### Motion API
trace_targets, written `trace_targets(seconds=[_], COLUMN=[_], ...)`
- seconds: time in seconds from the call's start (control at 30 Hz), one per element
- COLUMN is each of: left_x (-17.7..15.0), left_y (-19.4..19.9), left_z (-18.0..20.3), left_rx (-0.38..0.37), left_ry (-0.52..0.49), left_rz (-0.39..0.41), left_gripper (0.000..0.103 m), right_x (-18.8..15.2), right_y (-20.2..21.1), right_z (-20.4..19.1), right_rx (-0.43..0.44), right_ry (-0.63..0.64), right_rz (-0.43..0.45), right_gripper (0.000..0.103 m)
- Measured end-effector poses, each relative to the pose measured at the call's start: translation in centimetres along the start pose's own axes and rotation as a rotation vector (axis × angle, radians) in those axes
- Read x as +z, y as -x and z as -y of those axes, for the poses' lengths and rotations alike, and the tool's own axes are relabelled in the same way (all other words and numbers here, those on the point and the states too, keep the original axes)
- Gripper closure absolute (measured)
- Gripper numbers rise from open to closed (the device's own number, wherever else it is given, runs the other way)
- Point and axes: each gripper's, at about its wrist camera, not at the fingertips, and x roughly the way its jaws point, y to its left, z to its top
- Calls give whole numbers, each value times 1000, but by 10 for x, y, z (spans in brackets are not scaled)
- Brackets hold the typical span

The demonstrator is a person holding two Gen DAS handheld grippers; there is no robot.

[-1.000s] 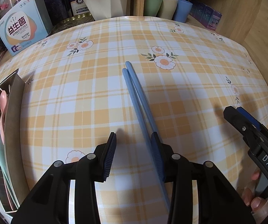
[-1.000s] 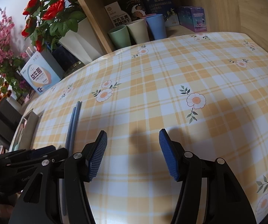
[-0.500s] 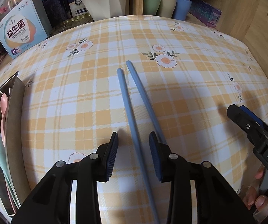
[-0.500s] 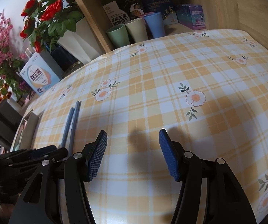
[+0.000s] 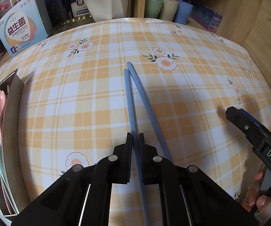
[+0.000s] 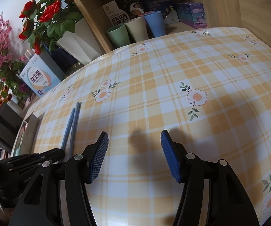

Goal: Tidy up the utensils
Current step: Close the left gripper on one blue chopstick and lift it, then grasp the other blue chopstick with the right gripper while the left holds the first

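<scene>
My left claw (image 5: 135, 141) has just clamped one blue chopstick (image 5: 129, 101); my right claw (image 6: 134, 150) gapes, empty.

The black left gripper (image 5: 134, 137) has just been closing, and its jaws now pinch one slim blue plastic chopstick (image 5: 130, 101). The second blue chopstick (image 5: 148, 109) lies just beside it on the yellow-and-white checked tablecloth (image 5: 82, 101) (their far tips almost meet), passing outside the gripper's finger (image 5: 142, 150). At the left edge sits a long metal tray (image 5: 12, 113) of pastel spoons (image 5: 1, 101). The right gripper (image 5: 252, 131) shows at the right edge.
</scene>
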Motion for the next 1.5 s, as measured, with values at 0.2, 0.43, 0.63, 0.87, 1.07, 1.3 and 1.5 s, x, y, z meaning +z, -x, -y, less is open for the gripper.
trace_targets(seconds=[0.2,0.43,0.63,0.87,1.07,1.3,1.5], left_x=[-7,-16,-26,-33,-37,-42,-46], left_y=[10,42,59,66,70,76,77], left_z=[-17,-39,-53,-62,-72,-88,-96], left_rx=[-4,-8,-13,-35,-48,-58,-64], left_ry=[86,120,146,169,201,242,272], left_rz=[11,85,106,127,137,152,155], left_gripper=[98,98,98,98,98,98,98], right_x=[0,0,0,0,1,-9,-11], right_y=[-1,-2,-6,-15,-24,-43,-53], right_z=[1,-4,-15,-51,-90,-125,-132], right_rx=[5,6,-19,-15,20,8,-24], right_ry=[-1,22,79,242,327,398,386], right_rz=[-6,-13,-37,-119,-156,-213,-235], right_gripper=[47,47,47,48,48,55,66])
